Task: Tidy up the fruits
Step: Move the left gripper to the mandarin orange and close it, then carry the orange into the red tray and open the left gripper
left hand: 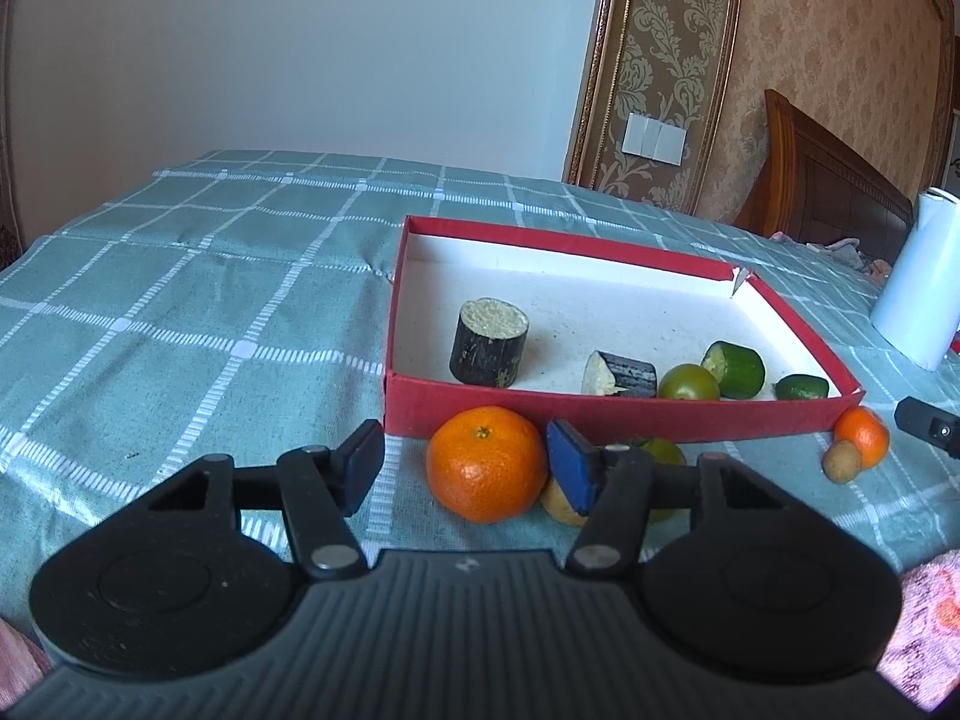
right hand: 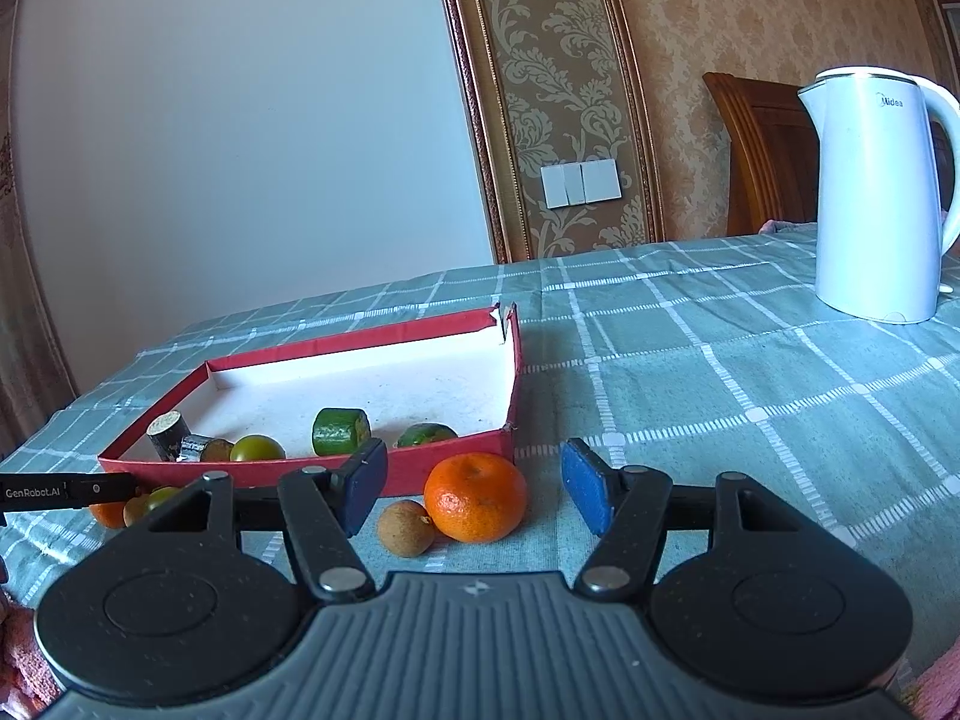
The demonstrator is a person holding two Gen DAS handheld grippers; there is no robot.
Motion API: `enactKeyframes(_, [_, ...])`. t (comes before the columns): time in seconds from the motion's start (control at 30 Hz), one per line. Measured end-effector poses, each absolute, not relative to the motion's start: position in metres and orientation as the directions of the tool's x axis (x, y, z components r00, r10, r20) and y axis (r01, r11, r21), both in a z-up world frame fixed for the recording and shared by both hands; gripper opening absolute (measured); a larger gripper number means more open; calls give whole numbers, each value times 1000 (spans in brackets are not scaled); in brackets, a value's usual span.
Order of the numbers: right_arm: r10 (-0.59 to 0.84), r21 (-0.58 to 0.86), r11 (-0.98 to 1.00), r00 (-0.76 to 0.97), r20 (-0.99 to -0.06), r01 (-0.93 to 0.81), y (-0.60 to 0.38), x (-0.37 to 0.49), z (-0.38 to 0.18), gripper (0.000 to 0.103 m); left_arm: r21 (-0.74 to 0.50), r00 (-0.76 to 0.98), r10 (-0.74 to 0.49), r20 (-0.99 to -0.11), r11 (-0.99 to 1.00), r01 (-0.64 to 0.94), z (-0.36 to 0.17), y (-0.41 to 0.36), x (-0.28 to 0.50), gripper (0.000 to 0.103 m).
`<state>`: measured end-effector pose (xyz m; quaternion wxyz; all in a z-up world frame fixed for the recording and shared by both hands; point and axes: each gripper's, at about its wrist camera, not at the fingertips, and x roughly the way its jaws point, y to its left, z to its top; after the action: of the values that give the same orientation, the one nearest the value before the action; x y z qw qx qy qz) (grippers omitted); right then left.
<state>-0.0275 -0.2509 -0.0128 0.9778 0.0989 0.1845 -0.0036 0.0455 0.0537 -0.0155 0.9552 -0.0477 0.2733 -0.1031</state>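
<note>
A red box (left hand: 600, 414) with a white floor holds two dark sugarcane pieces (left hand: 489, 342), a green tomato (left hand: 688, 383) and two green cucumber pieces (left hand: 734, 369). In the left wrist view my left gripper (left hand: 468, 467) is open around a large orange (left hand: 487, 463) on the cloth in front of the box; a yellow-brown fruit (left hand: 561, 505) and a green fruit (left hand: 663, 451) lie behind its right finger. In the right wrist view my right gripper (right hand: 474, 486) is open, with a small orange (right hand: 475, 497) and a brown longan (right hand: 407, 527) between its fingers. The box (right hand: 444, 468) stands just behind them.
A white kettle (right hand: 876, 198) stands at the back right on the green checked tablecloth (right hand: 720, 372). A wooden chair (left hand: 822, 180) is behind the table. The left gripper's body (right hand: 60, 491) shows at the left of the right wrist view, over more fruit.
</note>
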Motion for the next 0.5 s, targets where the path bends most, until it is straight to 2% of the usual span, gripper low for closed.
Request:
enactKeyframes(0.03, [29, 192, 980, 932, -362, 44, -251, -27, -13, 64, -152, 829, -230, -510, 973, 176, -16, 54, 45, 54])
enactKeyframes(0.13, [29, 192, 980, 932, -361, 43, -251, -27, -13, 64, -164, 826, -263, -498, 964, 209, -16, 54, 43, 40])
enactKeyframes(0.5, [36, 204, 978, 928, -372, 44, -253, -25, -14, 64, -165, 836, -244, -491, 969, 186, -8, 53, 39, 39])
